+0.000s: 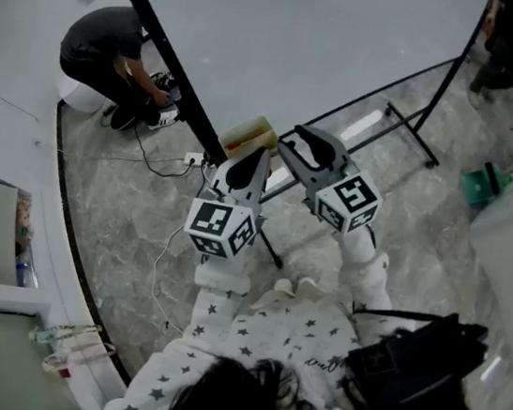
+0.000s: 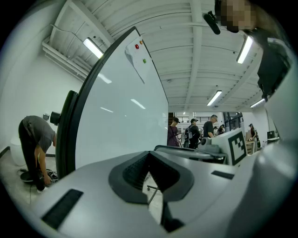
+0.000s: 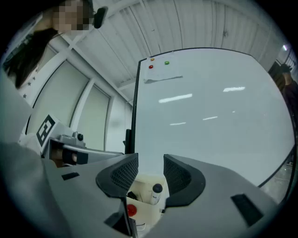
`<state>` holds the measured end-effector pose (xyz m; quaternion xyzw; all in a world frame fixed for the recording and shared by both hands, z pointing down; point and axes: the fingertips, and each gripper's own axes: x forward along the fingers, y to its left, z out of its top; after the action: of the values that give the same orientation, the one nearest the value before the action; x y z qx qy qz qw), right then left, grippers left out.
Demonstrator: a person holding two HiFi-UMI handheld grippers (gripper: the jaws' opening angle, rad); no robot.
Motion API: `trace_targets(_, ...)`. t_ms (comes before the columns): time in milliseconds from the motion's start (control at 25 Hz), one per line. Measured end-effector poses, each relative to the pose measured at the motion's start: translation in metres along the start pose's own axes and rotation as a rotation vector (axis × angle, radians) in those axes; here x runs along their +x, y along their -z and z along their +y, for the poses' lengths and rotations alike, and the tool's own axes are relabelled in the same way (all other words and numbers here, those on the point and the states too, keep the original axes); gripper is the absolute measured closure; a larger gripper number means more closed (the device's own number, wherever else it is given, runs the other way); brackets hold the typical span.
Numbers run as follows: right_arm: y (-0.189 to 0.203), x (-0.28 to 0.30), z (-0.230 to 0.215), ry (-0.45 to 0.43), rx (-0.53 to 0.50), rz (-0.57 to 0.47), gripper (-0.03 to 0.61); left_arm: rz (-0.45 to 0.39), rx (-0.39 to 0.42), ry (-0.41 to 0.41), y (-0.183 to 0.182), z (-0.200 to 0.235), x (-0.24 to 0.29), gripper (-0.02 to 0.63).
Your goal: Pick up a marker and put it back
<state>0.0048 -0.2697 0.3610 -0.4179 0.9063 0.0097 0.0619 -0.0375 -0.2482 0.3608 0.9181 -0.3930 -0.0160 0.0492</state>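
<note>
Holding both tools up toward the whiteboard [image 1: 309, 36], we see the right tool [image 3: 151, 163] with its jaws spread wide and nothing pinched between them. Framed in that gap, past the pads, a cream holder [image 3: 148, 204] sits low against the board. In it the marker [image 3: 156, 191] with a dark cap stands upright, untouched. A red cap [image 3: 132, 210] shows in the compartment beside it (what else the holder carries we cannot tell). A red magnet [image 3: 150, 67] and a green magnet [image 3: 166, 62] sit near the board's top corner.

The left tool [image 2: 149, 157] has its jaws pressed together at the tips and grips nothing; only a sliver of floor shows through the slit behind them. From the head view, the left tool [image 1: 248, 162] hangs just beside the right tool [image 1: 305, 145], both pointing at the holder [image 1: 249, 135] by the board's dark frame. At the board's far end a person [image 1: 108, 51] crouches on the marbled floor [image 1: 139, 230].
</note>
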Motion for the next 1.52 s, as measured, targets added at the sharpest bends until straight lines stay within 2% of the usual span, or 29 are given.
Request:
trace_targets(80,0.011,0.001,-0.001,0.002,0.021,0.014,0.422,0.006,-0.001,0.0,0.003,-0.002,-0.002,0.614)
trace_targets(160,0.021,0.003,0.0,0.0,0.051,0.025,0.39,0.009,-0.003,0.0,0.005,-0.004,-0.004,0.614)
trace_targets(440,0.044,0.011,0.008,0.001,0.126,0.034,0.39,0.003,-0.009,-0.011,0.005,-0.009,-0.016,0.614)
trace_targets(680,0.054,0.018,0.017,-0.014,0.095,0.041,0.393,0.005,-0.016,-0.016,0.01,-0.01,-0.018,0.614)
trace_targets(760,0.056,0.019,0.018,0.001,0.073,0.045,0.493,0.008,-0.02,-0.021,0.01,-0.009,-0.019,0.614)
trace_targets(1120,0.049,0.018,0.018,0.011,0.049,0.063,0.495,0.01,-0.019,-0.038,0.01,-0.005,-0.023,0.614)
trace_targets(1520,0.01,0.012,0.024,-0.055,0.038,0.054,0.495,-0.008,-0.001,-0.031,-0.002,-0.006,-0.024,0.614)
